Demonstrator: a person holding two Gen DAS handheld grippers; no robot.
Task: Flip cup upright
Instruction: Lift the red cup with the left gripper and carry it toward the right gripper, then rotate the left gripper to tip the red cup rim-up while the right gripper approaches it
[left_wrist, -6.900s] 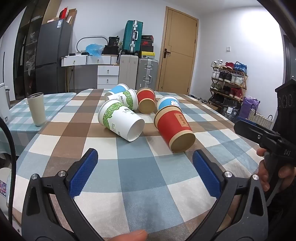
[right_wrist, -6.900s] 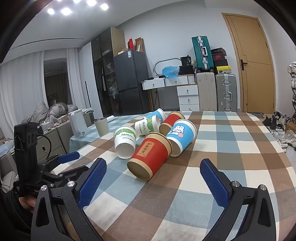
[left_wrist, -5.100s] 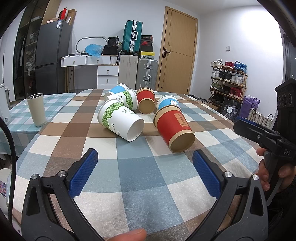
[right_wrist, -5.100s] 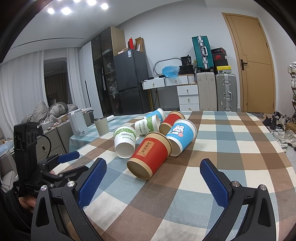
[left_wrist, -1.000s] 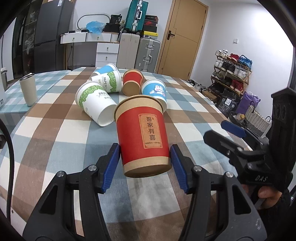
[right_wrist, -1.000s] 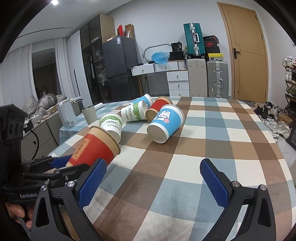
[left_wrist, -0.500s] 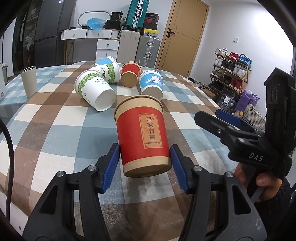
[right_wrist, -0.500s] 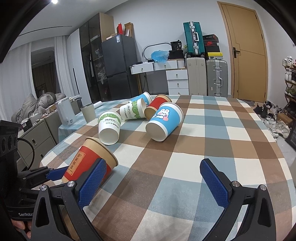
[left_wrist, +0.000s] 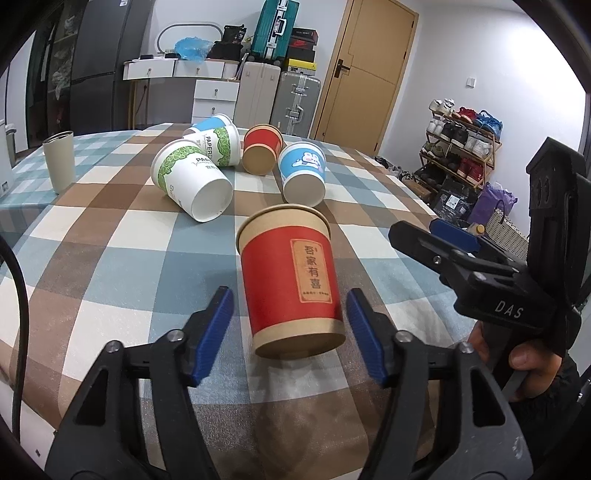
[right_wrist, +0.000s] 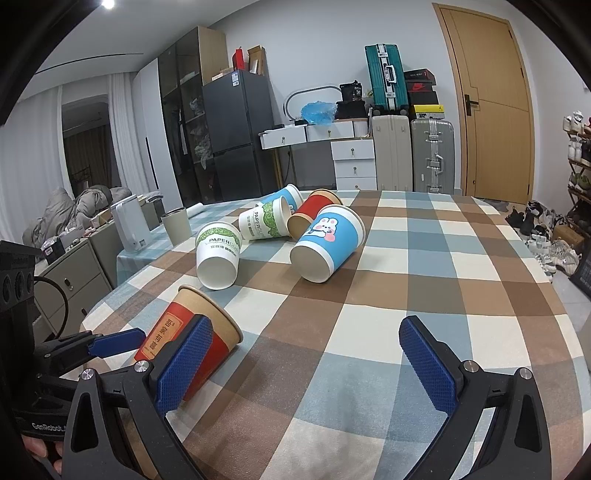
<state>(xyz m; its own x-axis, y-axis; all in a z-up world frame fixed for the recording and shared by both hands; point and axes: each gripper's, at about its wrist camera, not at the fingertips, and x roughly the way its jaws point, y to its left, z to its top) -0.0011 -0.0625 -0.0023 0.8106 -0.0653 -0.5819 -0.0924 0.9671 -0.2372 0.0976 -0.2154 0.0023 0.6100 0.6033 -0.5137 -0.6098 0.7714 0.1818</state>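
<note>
The red cup (left_wrist: 291, 275) with the brown paper rim and the yellow label is the landmark here. It stands with its mouth up on the checked tablecloth (left_wrist: 122, 236), near the front edge of the table, and it leans a little toward the camera in the left wrist view; I cannot tell if its base sits fully flat.

The left gripper (left_wrist: 291, 332) is around the lower part of this cup. Its two blue pads (left_wrist: 216, 325) stand just beside the cup walls, one on each side, with a narrow gap visible on both sides, so the jaws are parted slightly and do not press the cup.

To the right of the red cup, and apart from it, is the right gripper (right_wrist: 306, 365), held by a hand (left_wrist: 524, 354). Its jaws are spread wide and hold nothing.

Behind the red cup lie the other cups on their sides: a white cup with green leaves (left_wrist: 192, 184) to the back left, a blue cup with a rabbit (left_wrist: 303, 173) directly behind, then a second green-printed cup (left_wrist: 218, 146), a smaller red cup (left_wrist: 260, 153) and a blue-and-white cup (left_wrist: 208, 123) farther back. Far to the left of the red cup stands a beige tumbler (left_wrist: 59, 160), upright.
</note>
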